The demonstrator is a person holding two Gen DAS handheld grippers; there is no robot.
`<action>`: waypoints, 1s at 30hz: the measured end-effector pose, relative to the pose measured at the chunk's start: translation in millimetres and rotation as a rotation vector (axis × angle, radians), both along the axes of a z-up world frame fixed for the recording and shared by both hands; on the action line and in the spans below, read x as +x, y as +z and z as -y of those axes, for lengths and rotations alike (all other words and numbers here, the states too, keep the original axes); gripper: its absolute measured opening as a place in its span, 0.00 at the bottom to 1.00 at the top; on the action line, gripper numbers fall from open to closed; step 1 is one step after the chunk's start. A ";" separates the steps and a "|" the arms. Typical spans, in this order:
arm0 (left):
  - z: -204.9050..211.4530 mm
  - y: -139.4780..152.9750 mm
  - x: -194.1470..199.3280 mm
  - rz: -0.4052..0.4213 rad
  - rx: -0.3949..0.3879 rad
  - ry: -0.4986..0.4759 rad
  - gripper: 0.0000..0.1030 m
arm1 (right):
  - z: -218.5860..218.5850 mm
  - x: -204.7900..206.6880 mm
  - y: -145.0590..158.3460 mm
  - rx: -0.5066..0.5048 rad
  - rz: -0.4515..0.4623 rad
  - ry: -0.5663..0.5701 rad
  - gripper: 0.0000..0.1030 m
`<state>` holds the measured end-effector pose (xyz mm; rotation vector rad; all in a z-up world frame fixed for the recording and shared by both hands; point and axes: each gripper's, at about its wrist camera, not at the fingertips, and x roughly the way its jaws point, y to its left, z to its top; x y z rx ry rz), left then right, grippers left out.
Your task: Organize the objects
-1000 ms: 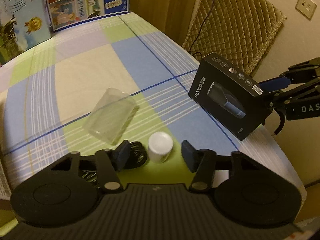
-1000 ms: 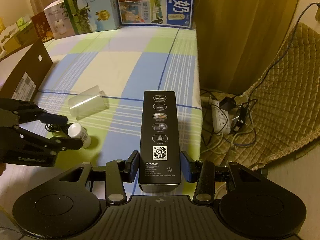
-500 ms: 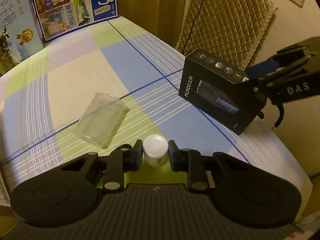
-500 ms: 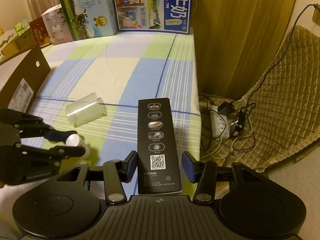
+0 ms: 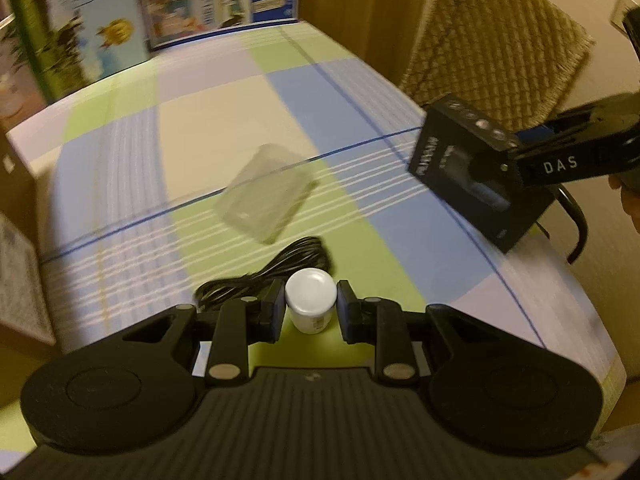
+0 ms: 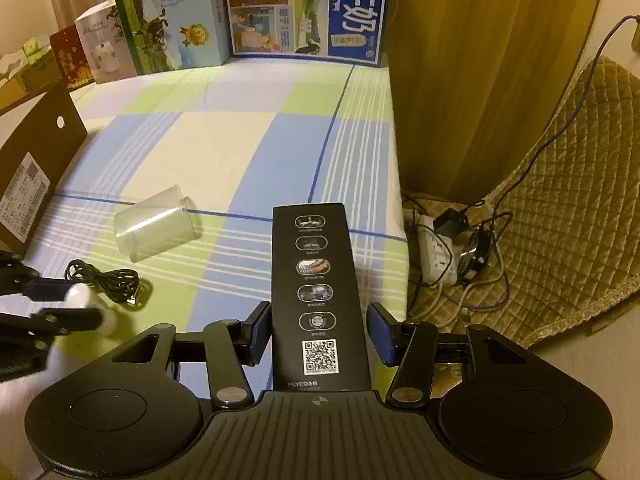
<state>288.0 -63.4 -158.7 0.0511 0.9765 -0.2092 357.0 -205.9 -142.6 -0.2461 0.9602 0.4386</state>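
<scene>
My left gripper [image 5: 311,311] is shut on a small white bottle [image 5: 311,294], a pad on each side, just above the checked tablecloth [image 5: 224,120]. The right wrist view shows that gripper [image 6: 76,302] and the bottle [image 6: 107,322] blurred at the left. A black FLYCO box [image 6: 314,264] lies lengthwise between the pads of my right gripper [image 6: 320,332]. Narrow gaps show on both sides, so it stands open. In the left wrist view the box [image 5: 452,164] sits at the table's right edge. A clear plastic cup [image 5: 266,196] lies on its side beside a coiled black cable [image 5: 272,268].
Milk cartons [image 6: 304,8] line the table's far edge. A brown cardboard box [image 6: 36,172] stands at the left. Off the right edge are a curtain, a quilted chair cushion [image 6: 560,208] and a power strip [image 6: 436,248] with tangled cords on the floor.
My left jaws closed on the white bottle and drew it back, uncovering the black cable. My right jaws widened off the black box, which now sits lower.
</scene>
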 end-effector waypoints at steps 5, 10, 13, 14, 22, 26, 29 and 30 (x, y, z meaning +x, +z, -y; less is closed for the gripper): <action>-18.5 4.4 -9.5 0.001 0.003 0.064 0.21 | -3.2 -2.6 -0.2 -0.008 -0.011 0.007 0.40; -33.9 9.3 -21.9 0.003 0.005 0.112 0.21 | -3.7 -15.4 1.7 -0.012 -0.027 0.011 0.40; -40.8 11.8 -30.6 0.002 -0.003 0.135 0.21 | -4.0 -26.0 5.0 -0.006 -0.029 0.013 0.39; -43.4 12.7 -33.8 0.001 -0.007 0.144 0.21 | -4.3 -29.4 6.5 -0.003 -0.028 0.014 0.39; -65.0 21.0 -60.2 0.007 -0.019 0.195 0.21 | -11.3 -63.1 20.5 0.029 -0.022 0.042 0.39; -78.5 25.2 -73.7 0.010 -0.022 0.220 0.21 | -20.4 -83.9 23.3 0.058 -0.047 0.067 0.39; -90.0 29.1 -85.4 0.014 -0.024 0.241 0.21 | -30.2 -100.4 24.9 0.092 -0.071 0.099 0.39; -94.3 30.4 -88.9 0.014 -0.026 0.249 0.21 | -34.3 -105.4 25.6 0.098 -0.076 0.108 0.39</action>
